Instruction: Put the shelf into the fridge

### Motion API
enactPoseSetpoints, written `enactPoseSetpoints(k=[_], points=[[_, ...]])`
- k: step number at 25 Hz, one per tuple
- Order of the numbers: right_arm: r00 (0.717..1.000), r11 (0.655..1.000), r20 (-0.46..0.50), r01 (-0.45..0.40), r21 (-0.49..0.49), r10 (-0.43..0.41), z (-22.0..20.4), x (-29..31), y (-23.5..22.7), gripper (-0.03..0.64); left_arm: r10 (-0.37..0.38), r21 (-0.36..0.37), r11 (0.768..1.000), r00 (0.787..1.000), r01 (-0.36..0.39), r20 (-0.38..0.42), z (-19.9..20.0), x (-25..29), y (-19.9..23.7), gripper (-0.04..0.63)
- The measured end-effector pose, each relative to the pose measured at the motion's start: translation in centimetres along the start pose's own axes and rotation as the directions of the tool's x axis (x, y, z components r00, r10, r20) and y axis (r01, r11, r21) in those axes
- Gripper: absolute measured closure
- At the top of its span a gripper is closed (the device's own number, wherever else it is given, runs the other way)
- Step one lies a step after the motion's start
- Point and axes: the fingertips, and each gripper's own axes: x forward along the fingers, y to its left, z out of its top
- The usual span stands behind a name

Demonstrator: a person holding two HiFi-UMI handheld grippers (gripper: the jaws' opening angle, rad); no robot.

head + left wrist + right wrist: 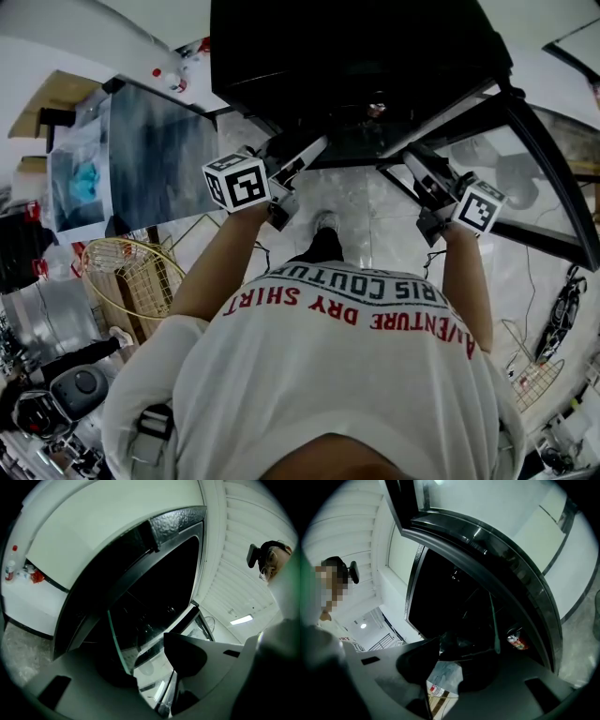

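Straddling the side edges of a black-framed glass shelf [361, 141], which we judge stiff, slick and breakable, our left tool [309, 150] and right tool [413, 162] sit with jaws apart at the black fridge [356, 47].

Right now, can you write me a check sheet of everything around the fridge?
Surface: pale shiny floor; no table seen.
Job's things: glass shelf at the mouth of the black fridge, door open.
Clutter: wire basket at the left; a can inside the fridge.
Grippers: left gripper and right gripper at opposite shelf edges, jaws apart; grip unclear.
Cables: dark bundle, probably cables, on the floor at the right.
Surroundings: picture panel at the left.
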Motion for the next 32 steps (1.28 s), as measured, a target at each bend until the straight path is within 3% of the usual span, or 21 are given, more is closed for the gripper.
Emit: enactPoseSetpoints(k=[15, 27, 32], points=[[0.999, 0.997, 0.039, 0.005, 0.077, -0.008, 0.3, 0.5, -0.2, 0.52, 0.027, -0.063, 0.998, 0.999, -0.025, 0.028, -0.1, -0.7, 0.4, 0.416], [0.984, 0.961, 0.129, 0.086, 0.262, -0.123, 0.4, -0.2, -2.4, 0.555, 0.046, -0.073, 0.996, 0.999, -0.044, 0.026, -0.9, -1.2, 0.6, 0.414], [0.978, 0.949, 0.139, 0.106, 0.298, -0.154, 0.4, -0.4, -2.8, 0.557, 0.047, -0.098, 0.994, 0.999, -0.046, 0.016, -2.2, -1.9, 0.9, 0.382]])
